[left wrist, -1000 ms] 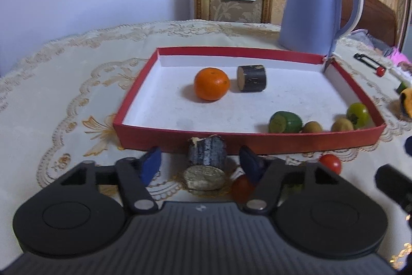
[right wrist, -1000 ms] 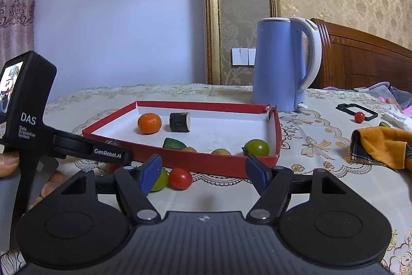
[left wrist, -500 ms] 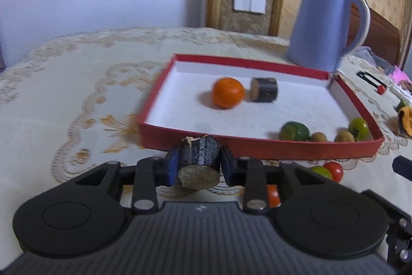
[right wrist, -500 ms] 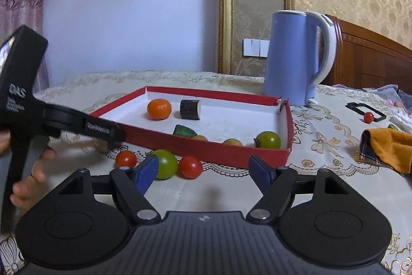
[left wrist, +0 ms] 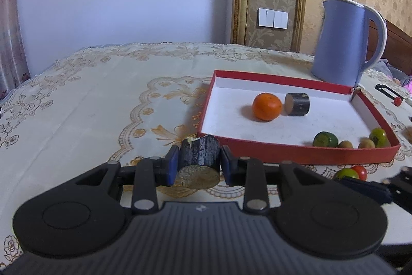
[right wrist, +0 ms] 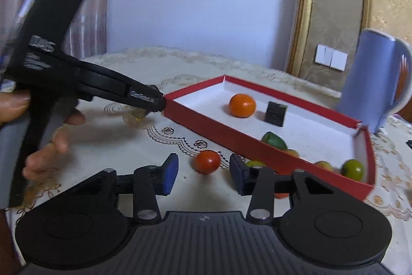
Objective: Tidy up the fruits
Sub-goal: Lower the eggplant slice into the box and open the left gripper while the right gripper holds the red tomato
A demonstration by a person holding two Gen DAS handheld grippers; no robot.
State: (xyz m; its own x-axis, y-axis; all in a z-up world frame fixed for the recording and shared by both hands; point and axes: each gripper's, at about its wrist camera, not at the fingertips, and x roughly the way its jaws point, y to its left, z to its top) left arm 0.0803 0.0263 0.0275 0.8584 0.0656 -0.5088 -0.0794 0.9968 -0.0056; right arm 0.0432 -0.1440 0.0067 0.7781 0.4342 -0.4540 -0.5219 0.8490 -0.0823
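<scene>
My left gripper [left wrist: 198,164] is shut on a dark sugarcane piece [left wrist: 199,162], held above the tablecloth near the left front corner of the red tray [left wrist: 296,153]. The tray holds an orange [left wrist: 267,106], a second dark sugarcane piece [left wrist: 296,104] and several small green and brown fruits [left wrist: 325,139]. My right gripper [right wrist: 203,173] is open, with a red cherry tomato [right wrist: 207,161] on the cloth between its fingers. A green tomato [right wrist: 255,163] lies behind the right finger. The left gripper [right wrist: 152,101] also shows in the right wrist view by the tray's corner.
A blue electric kettle [left wrist: 345,43] stands behind the tray. A green tomato [left wrist: 346,174] and a red one [left wrist: 360,171] lie on the cloth in front of the tray. A person's hand [right wrist: 43,146] holds the left gripper's handle.
My left gripper closed on the sugarcane piece and lifted it, moving left. My right gripper came down and forward until the red tomato sat between its open fingers.
</scene>
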